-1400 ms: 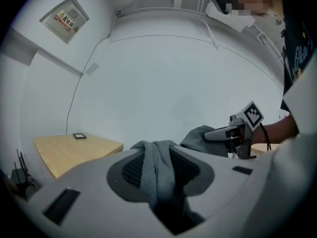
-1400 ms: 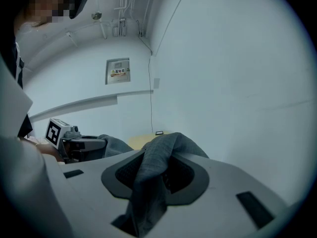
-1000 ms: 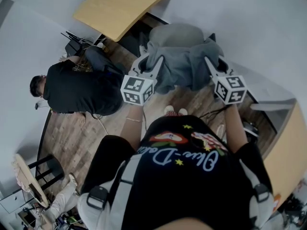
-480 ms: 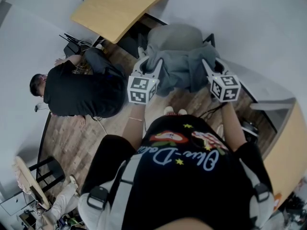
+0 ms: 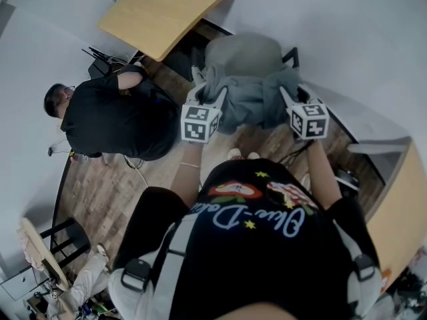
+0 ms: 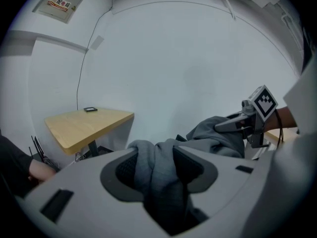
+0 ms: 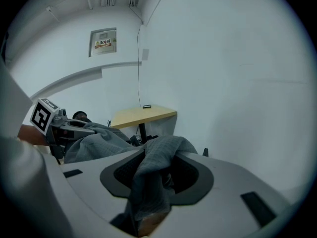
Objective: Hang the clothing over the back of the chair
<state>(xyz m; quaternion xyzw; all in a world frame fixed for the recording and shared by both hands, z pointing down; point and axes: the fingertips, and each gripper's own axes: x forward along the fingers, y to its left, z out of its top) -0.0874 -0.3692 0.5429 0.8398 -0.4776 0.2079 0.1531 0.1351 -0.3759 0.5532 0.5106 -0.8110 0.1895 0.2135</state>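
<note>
**Tight ahead, open above**

Ahead of the left gripper [image 5: 210, 89] and the right gripper [image 5: 291, 93], blocked by the chair [image 5: 243, 49], with the clothing [image 5: 250, 102] heaped over its back. Between each pair of jaws, which have just been opening, packed with folds of that clothing. Beyond the chair, closed off by the white wall [image 5: 347, 32]. Farther ahead and left of the left gripper, hemmed by a wooden tabletop [image 5: 167, 12]. Lower down on that side, crowded by a crouching person [image 5: 113, 122] on the floor [image 5: 100, 192]. Between the two grippers, clear above the cloth. Above both, open air. Right of the right gripper, free as far as the wall.
</note>
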